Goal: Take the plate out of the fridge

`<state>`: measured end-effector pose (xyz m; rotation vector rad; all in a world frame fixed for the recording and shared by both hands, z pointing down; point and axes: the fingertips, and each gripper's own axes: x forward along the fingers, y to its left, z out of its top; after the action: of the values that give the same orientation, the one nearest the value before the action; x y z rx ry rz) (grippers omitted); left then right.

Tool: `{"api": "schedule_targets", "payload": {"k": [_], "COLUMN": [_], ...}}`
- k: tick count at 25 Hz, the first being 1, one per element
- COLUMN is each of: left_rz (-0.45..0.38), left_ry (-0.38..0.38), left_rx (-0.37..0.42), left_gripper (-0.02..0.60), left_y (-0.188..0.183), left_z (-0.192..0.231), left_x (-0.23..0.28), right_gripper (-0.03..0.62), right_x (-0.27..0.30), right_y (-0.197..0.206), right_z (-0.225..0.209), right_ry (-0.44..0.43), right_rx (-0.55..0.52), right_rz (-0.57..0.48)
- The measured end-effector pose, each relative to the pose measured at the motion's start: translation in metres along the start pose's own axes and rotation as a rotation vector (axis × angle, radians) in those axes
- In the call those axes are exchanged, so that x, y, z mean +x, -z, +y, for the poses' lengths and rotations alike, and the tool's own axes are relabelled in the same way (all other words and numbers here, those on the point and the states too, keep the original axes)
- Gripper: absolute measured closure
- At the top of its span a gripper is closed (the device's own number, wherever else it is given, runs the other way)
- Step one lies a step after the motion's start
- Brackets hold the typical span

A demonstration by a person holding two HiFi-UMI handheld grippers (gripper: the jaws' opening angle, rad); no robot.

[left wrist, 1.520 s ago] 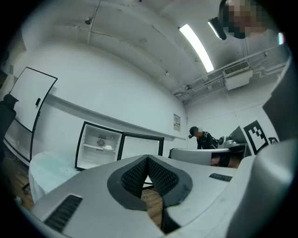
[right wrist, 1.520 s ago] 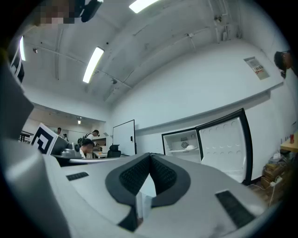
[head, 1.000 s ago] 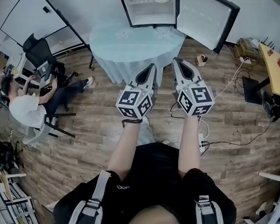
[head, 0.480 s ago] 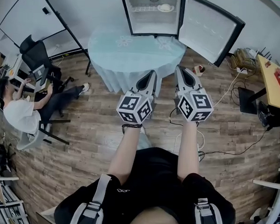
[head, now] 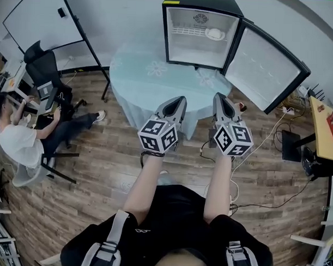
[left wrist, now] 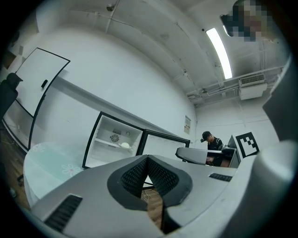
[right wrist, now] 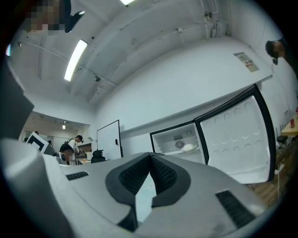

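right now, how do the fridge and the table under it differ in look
The fridge is a black-edged box, white inside; the table is round, draped pale blue with flower prints. The fridge is smaller and stands on the table's far side, door open, a plate on its shelf.

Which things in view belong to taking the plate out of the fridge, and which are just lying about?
Job in hand:
plate, inside the fridge
fridge, door open
left tool, shut and empty
right tool, shut and empty

Lying about:
whiteboard
office chair
yellow desk
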<state>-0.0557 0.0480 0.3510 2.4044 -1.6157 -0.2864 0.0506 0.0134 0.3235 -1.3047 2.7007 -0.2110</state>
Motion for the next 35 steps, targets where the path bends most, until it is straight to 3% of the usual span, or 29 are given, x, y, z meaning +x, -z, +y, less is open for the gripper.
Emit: {"api": "schedule_targets", "payload": {"k": [4, 11, 15, 20, 29, 35], "left_rz": [0.052, 0.148, 0.137, 0.117, 0.118, 0.138], "left_ry": [0.019, 0.120, 0.140, 0.211, 0.206, 0.129], "left_rx": [-0.024, -0.056, -0.075, -0.068, -0.173, -0.260], "left_gripper": [0.580, 0.580, 0.580, 0.580, 0.580, 0.580], "left_y": [-0.005, -0.001, -0.006, -0.015, -0.008, 0.010], "left_z": [0.041, 0.075, 0.092, 0.088, 0.116, 0.159], "left_x": [0.023, 0.070, 0.083, 0.104, 0.131, 0.144], "right_gripper": [0.591, 0.591, 0.591, 0.591, 0.591, 0.591], "right_x": [0.039, 0.094, 0.107, 0.111, 0.152, 0.176], "right_y": [0.009, 0.005, -0.001, -0.006, 0.005, 0.031], "right_z": [-0.004, -0.015, -0.011, -0.038, -0.033, -0.042], "right_ry": [0.044, 0.112, 0.127, 0.211, 0.178, 0.155], "right_rx": [0.018, 0.043, -0.004, -0.004, -0.057, -0.045], "right_rz": [0.022, 0.008, 0.003, 0.000, 0.085, 0.141]}}
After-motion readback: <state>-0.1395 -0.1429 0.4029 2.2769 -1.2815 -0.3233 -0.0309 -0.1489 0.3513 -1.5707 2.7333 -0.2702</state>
